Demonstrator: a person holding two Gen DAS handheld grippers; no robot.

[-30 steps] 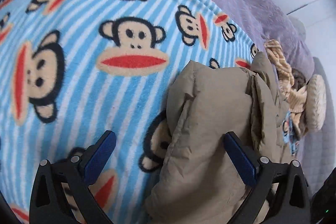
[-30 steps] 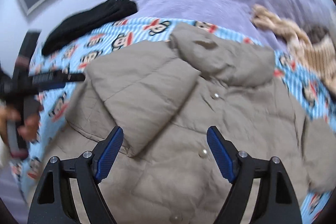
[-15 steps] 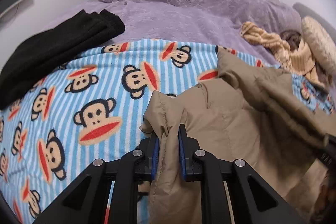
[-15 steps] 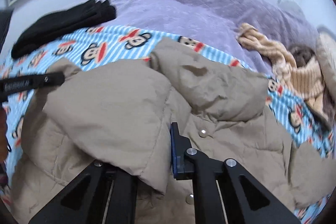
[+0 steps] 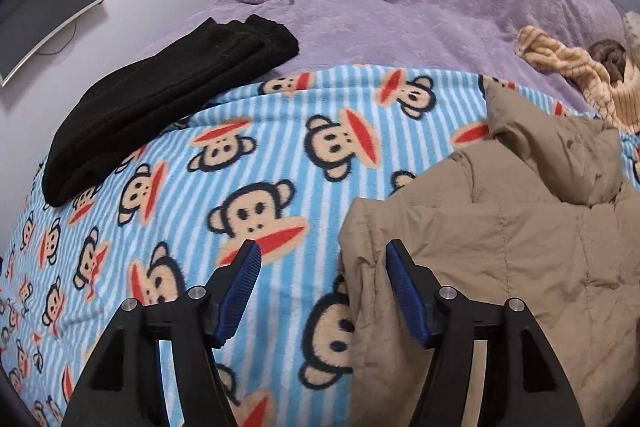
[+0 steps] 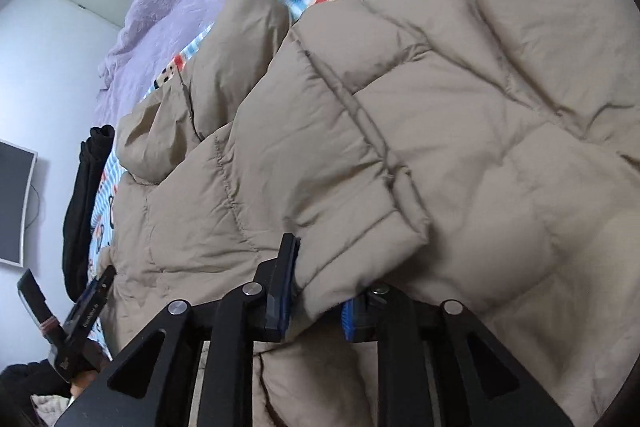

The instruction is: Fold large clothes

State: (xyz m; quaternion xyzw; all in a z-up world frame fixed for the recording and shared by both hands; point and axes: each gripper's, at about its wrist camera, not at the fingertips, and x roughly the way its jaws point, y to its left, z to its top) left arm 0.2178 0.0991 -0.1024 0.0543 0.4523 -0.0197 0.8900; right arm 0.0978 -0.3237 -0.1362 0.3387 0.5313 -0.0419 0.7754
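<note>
Since a half second ago, both sets of jaws have loosened from tight pinches on the tan puffer jacket.

Left wrist view: the left gripper is opening, jaws moderately wide, the jacket edge lying between them near the right pad, seemingly unpressed. The jacket fills four o'clock on the monkey-print blanket over the bed. A folded black garment sits at ten o'clock, a striped knit at two o'clock.

Right wrist view: the right gripper has narrow jaws, opening, with a thick folded jacket edge between them; contact cannot be told. The other gripper shows at eight o'clock.

Judging by this, one side is folded inward; further folds remain.
</note>
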